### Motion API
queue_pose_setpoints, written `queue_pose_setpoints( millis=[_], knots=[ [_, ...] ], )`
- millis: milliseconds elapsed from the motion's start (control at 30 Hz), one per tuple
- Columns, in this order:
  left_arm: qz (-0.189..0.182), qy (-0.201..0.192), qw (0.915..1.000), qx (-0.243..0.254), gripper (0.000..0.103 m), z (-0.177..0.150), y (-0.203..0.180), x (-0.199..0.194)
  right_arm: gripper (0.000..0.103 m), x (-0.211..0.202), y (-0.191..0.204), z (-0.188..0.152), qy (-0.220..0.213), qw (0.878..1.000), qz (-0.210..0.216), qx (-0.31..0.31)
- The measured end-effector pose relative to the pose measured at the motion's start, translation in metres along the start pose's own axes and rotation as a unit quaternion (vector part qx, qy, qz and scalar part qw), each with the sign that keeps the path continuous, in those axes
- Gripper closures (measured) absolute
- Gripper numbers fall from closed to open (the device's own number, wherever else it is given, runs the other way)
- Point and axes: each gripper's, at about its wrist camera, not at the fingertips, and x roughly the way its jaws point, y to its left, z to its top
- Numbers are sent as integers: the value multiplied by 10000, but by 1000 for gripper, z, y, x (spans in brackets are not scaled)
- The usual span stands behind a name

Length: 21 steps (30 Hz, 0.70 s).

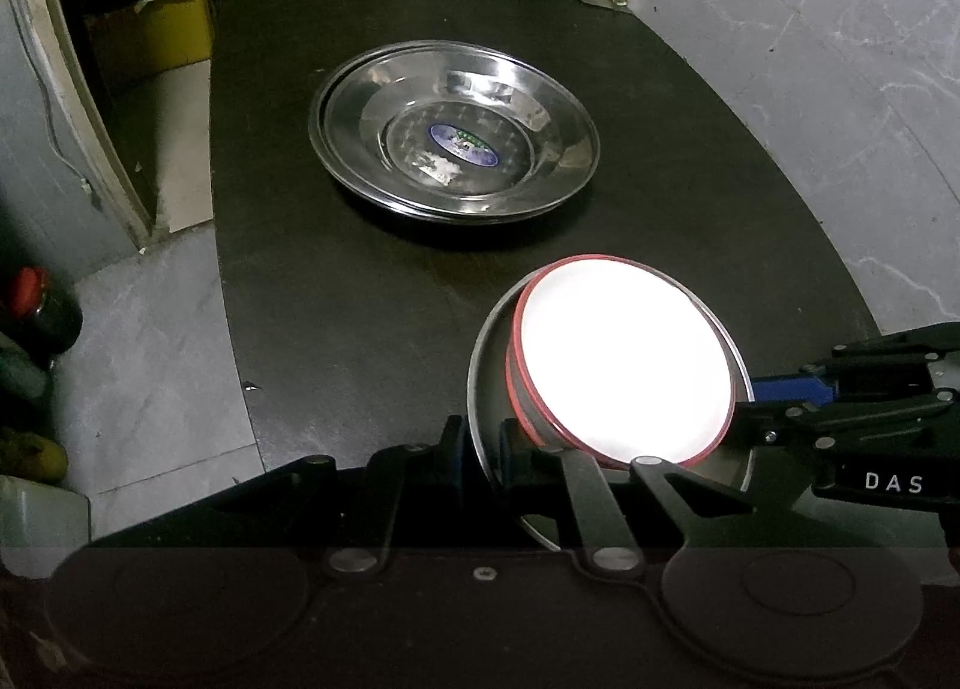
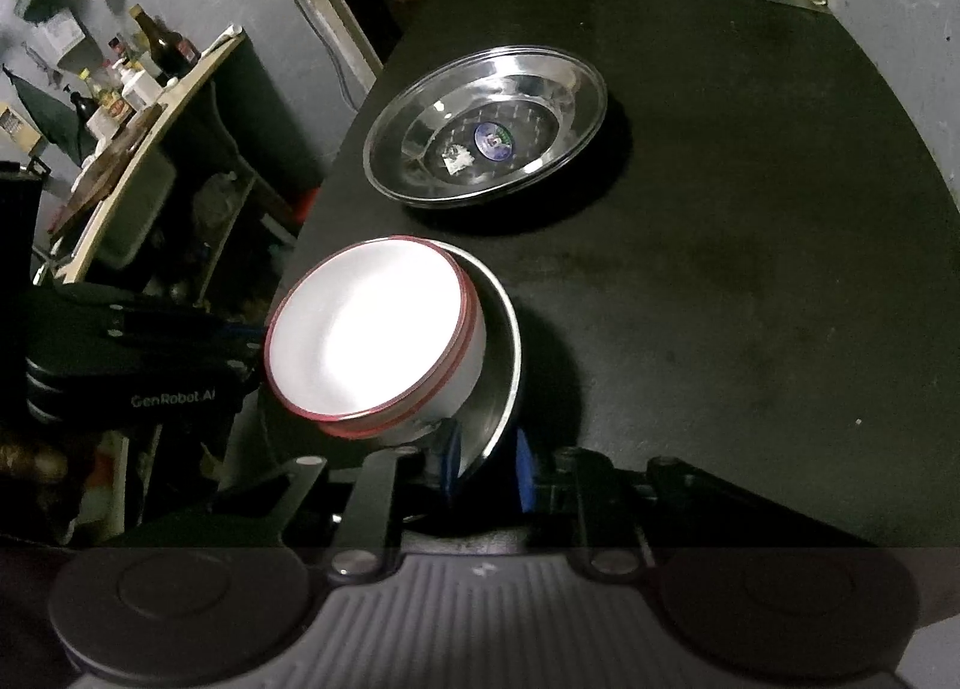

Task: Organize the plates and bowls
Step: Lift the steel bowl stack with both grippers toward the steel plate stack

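You are gripping the steel bowl (image 2: 501, 341) holding white red-rimmed bowls (image 2: 372, 329) with both grippers, left gripper (image 1: 483, 449) and right gripper (image 2: 483, 458), probably carrying it toward the stacked steel plates (image 2: 486, 131).

Left gripper (image 1: 483, 452) clamped on steel bowl (image 1: 489, 389) rim at its near-left edge; right gripper (image 2: 483, 464) clamped on the opposite rim, both low.

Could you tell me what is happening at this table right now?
Both grippers are gripping one steel bowl by its rim: the left gripper on one side, the right gripper on the other. Two nested white bowls with red rims sit tilted inside it. Farther back on the dark table, stacked steel plates lie untouched.
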Motion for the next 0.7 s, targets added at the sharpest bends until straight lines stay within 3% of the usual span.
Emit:
queue_pose_setpoints(
  millis=[700],
  knots=[
    [-12, -23, 9999, 149, 92, 3, -6, -1, 81, -6, 5, -2, -145, 9997, -167, -123]
  ],
)
